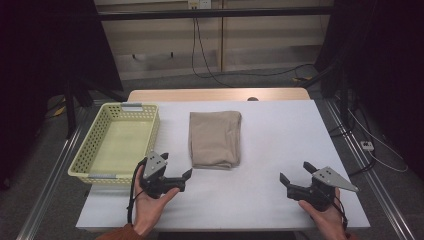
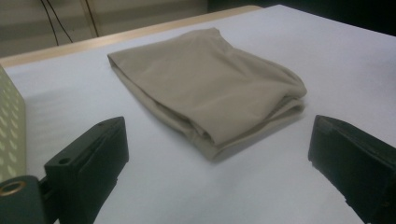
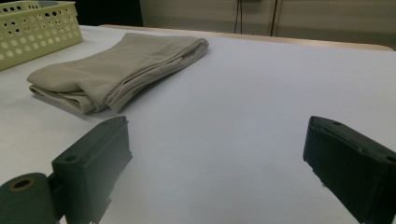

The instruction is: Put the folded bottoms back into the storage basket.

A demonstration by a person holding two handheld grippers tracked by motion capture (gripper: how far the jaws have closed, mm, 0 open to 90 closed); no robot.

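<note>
My left claw (image 1: 176, 166) and right claw (image 1: 295, 172) are both wide open and hold nothing. The folded cloth (image 1: 215, 138) lies on the tabletop (image 1: 280, 135) beside the basket (image 1: 118, 145).

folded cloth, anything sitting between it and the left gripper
Nothing visible does. The left gripper hovers open near the folded beige cloth, and in the left gripper view just bare white table lies between its jaws and the cloth's near edge. The yellow basket stands off to the side.
</note>
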